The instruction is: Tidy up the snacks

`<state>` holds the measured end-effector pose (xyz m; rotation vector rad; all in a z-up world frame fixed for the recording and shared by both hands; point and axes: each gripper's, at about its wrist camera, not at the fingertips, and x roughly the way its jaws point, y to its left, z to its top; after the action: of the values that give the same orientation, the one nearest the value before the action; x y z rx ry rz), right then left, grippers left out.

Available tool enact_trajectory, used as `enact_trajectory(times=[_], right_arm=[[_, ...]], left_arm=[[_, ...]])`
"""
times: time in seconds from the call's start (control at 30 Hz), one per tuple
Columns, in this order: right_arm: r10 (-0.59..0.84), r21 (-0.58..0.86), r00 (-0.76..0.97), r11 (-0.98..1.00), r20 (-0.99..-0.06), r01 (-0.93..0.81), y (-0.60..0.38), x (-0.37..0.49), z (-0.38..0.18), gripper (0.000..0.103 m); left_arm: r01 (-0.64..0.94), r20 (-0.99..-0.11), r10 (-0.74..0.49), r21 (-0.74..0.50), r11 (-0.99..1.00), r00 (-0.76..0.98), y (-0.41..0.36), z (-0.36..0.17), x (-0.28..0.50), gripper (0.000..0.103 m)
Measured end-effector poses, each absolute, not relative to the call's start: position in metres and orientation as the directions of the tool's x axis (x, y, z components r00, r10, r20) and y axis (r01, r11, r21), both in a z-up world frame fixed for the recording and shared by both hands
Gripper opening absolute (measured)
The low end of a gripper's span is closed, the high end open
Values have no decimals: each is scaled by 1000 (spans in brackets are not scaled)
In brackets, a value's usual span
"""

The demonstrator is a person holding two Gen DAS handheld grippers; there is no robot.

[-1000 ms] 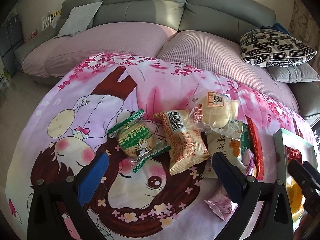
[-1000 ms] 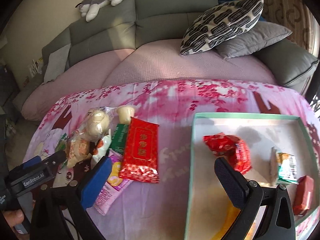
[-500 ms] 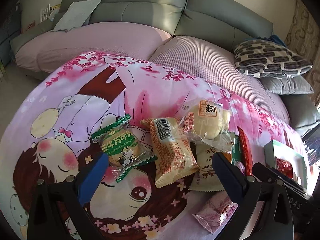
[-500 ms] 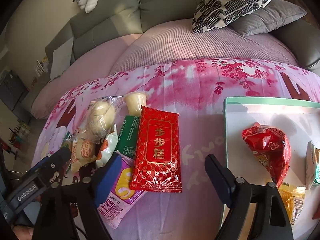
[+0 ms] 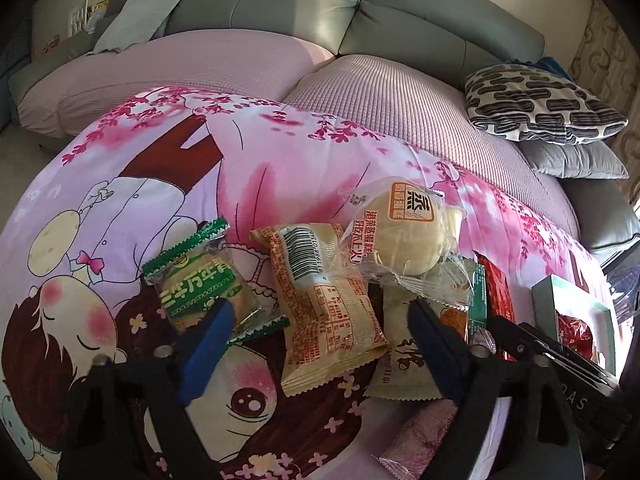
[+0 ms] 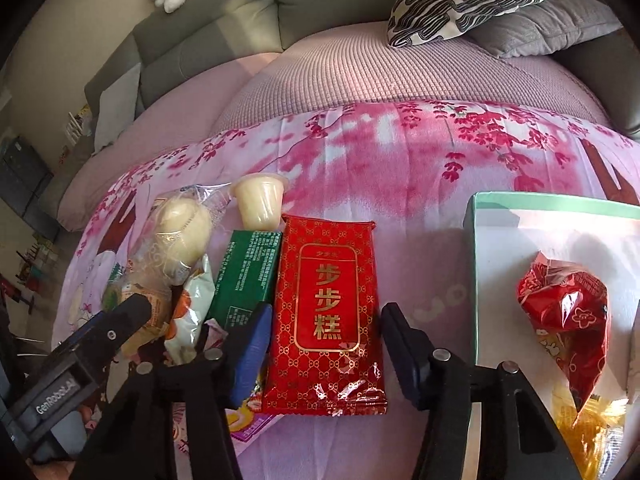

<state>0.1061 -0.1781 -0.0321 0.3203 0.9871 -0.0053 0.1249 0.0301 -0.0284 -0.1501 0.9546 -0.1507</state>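
Both hand-held grippers have closed in — right hand-held gripper [image 6: 324, 344] open astride the red packet [image 6: 326, 312], left hand-held gripper [image 5: 320, 332] open over the orange packet [image 5: 324, 304] — pickups imminent.

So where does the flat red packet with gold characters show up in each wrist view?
Left wrist: red packet seen edge-on at right, a thin red strip beside the green packet.
Right wrist: red packet lies flat at centre, between the open fingers.
Shared landmark: the wrapped round bun.
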Motion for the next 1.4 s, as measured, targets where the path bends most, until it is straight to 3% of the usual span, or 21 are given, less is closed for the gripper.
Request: enact_trajectory(times=[0.23, 0.5, 0.97, 1.4], right_arm=[[106, 218, 549, 966, -829, 142, -175, 107, -33, 56], [78, 183, 545, 973, -835, 142, -175, 105, -32, 52], [36, 135, 542, 981, -839, 142, -170, 106, -33, 50], [76, 208, 590, 965, -804, 159, -179, 92, -17, 47]], left_arm=[[79, -810, -156, -135, 988, 566, 21, -33, 127, 78], [60, -811, -147, -137, 989, 566, 26, -33, 127, 57], [60, -824, -127, -112, 992, 553, 21, -39, 131, 38], [35, -794, -179, -195, 980, 580, 35, -21, 125, 36]])
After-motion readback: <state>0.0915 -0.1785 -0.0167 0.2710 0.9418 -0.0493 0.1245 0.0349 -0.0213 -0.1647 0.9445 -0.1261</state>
